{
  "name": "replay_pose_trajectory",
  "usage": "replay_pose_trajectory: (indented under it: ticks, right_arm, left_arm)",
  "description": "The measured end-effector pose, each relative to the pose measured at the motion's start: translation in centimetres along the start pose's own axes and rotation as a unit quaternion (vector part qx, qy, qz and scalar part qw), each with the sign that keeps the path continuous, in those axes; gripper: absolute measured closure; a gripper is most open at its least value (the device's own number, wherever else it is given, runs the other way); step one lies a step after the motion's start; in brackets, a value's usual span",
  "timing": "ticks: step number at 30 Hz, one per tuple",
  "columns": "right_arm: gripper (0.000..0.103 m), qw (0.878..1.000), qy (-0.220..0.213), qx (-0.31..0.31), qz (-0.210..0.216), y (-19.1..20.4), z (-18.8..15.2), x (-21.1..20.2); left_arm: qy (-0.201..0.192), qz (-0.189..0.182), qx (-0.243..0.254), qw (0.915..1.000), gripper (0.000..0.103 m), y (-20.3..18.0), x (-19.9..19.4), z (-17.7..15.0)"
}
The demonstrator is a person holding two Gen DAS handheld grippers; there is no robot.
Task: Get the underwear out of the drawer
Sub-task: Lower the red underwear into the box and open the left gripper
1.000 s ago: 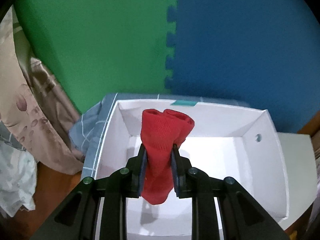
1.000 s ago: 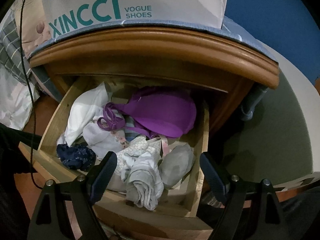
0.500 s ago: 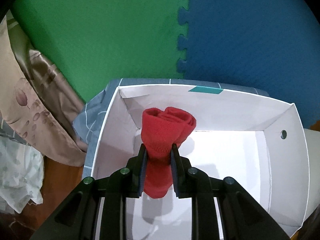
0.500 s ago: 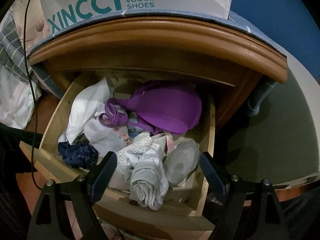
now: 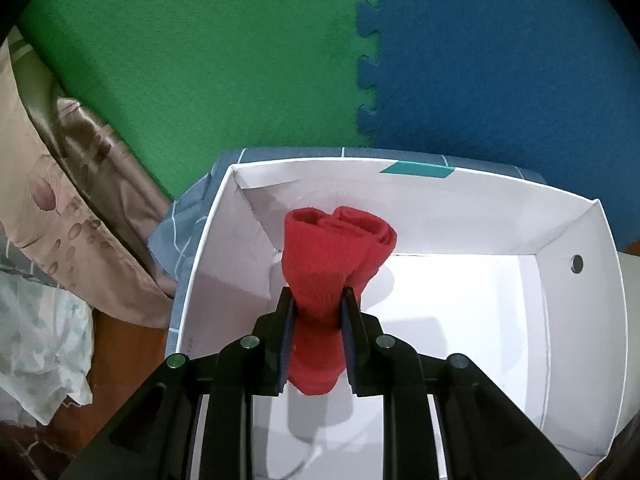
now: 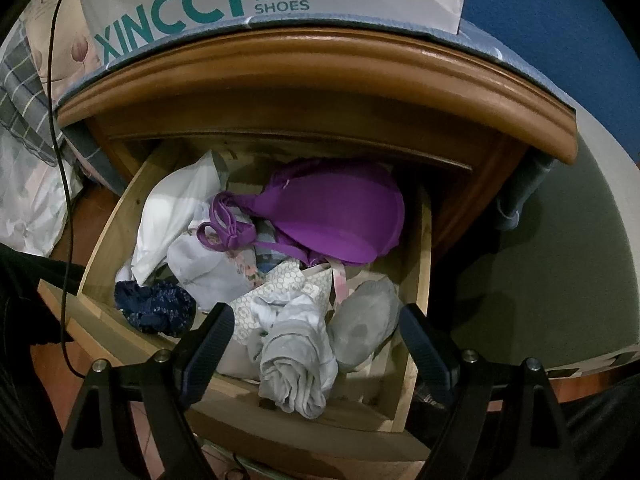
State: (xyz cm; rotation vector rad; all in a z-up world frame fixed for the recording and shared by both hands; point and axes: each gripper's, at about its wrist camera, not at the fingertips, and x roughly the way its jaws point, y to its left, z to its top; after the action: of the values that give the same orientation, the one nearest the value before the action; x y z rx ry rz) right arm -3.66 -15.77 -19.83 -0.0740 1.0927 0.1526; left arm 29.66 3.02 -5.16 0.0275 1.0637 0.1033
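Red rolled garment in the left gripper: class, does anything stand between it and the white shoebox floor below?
Nothing visible does. The red rolled garment, clamped in the left gripper, hangs over the open white shoebox, whose floor is bare.

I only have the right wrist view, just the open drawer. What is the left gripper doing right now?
Observer: The left gripper is shut on a rolled red garment.
Operator: Where is it holding that?
Observer: Over the inside of an open white shoebox, whose visible floor looks bare.
Operator: Has the garment touched down?
Observer: I cannot tell; its lower end hangs below the fingers, with a shadow on the box floor beneath.
Operator: What surrounds the box?
Observer: It sits on a blue-grey checked cloth, with green and blue foam mats behind.
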Motion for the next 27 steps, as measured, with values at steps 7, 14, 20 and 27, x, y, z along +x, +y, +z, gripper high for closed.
replay_pose_trajectory:
  ticks: [7, 14, 20, 27]
  right_arm:
    - [0.016, 1.000, 0.002, -0.008, -0.001, 0.3, -0.1, 0.2]
    - [0.016, 1.000, 0.007, -0.015, -0.003, 0.5, -0.3, 0.3]
    - [0.016, 1.000, 0.009, -0.020, -0.003, 0.7, -0.2, 0.3]
    - [0.016, 1.000, 0.009, -0.020, -0.002, 0.8, -0.2, 0.3]
  left_arm:
    - [0.006, -0.001, 0.000, 1.0000, 0.079, 0.2, -0.1, -0.1]
    - [0.005, -0.003, -0.002, 1.0000, 0.079, 0.4, -0.2, -0.3]
    - [0.006, -0.004, -0.003, 1.0000, 0.072, 0.5, -0.2, -0.3]
    - [-0.022, -0.018, -0.004, 0.9996, 0.032, 0.9, -1.4, -0.4]
